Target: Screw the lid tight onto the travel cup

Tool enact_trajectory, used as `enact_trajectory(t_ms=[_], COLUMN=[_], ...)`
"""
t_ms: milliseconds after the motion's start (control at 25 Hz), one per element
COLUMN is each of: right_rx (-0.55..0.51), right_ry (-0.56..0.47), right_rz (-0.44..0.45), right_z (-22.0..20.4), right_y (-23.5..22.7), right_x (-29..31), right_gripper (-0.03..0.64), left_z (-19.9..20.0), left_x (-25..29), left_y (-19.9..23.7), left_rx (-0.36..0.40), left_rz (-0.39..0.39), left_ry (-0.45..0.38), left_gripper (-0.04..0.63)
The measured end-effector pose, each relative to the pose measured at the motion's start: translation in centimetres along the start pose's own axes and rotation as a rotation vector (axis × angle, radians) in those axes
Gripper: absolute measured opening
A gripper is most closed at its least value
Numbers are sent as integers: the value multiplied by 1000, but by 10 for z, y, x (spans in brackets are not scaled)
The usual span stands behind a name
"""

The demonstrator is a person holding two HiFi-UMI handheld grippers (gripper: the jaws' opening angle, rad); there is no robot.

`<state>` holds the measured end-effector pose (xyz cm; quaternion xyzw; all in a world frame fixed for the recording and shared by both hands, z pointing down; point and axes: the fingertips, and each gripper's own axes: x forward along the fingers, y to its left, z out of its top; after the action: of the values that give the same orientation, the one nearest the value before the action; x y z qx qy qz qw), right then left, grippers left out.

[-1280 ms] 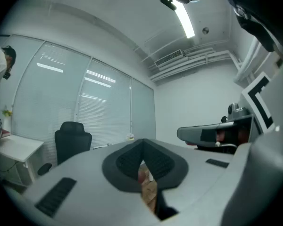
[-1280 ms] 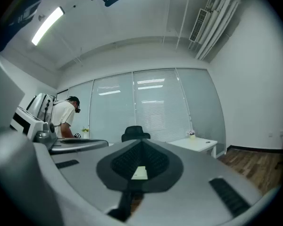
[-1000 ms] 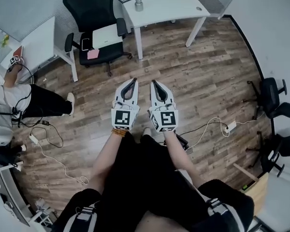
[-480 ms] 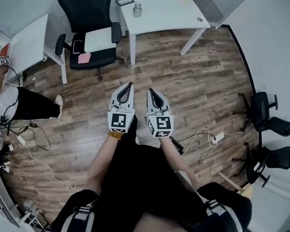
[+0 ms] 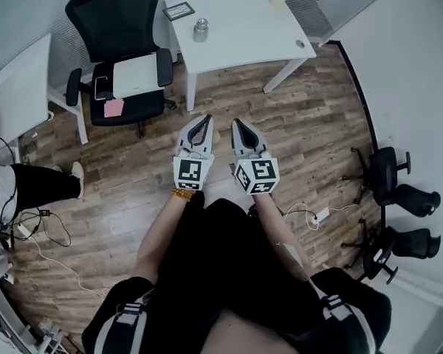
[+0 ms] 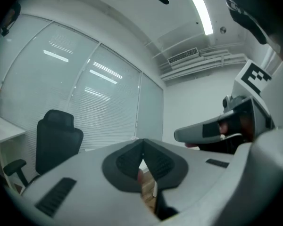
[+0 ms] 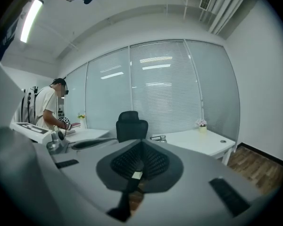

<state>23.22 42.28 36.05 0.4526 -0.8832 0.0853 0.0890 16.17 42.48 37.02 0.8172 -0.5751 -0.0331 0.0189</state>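
The wooden floor [image 5: 303,116] is filling most of the head view. The white bench [image 5: 244,32] is sitting lower in the frame and looking nearer than a second ago. The black office chair [image 5: 111,13], carrying a flat white thing on its seat, is standing just beside the bench's left end and has slid down the frame with it. The second person [image 5: 29,186] at the left edge is now mostly cut off, with only a leg and a shoe showing.

The left hand-held gripper [image 5: 204,119] and the right hand-held gripper [image 5: 238,123] are pointing side by side toward the bench, closer to it than before. Each has its jaws pressed together on nothing, as earlier.

The metal travel cup [image 5: 201,29] is standing upright on the bench near its left end, by a dark framed card [image 5: 179,10], well apart from both grippers.
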Motion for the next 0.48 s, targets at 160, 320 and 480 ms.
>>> enact_trajectory(t_ms=[160,320,480], right_rx=[4,41,63], right_ry=[-14,-9,20], right_rz=[-8,-2,24], right_z=[19,22,16], right_y=[-19,-36,-60], right_x=[38,77,116], right_gripper=[0,0,0], left_z=[4,-1,-15], left_x=[32,61,99], left_y=[19,44,68], left_rx=[13,28,31], left_rz=[-17,-14,25], left_ry=[22,52,88], left_gripper=[9,10,10])
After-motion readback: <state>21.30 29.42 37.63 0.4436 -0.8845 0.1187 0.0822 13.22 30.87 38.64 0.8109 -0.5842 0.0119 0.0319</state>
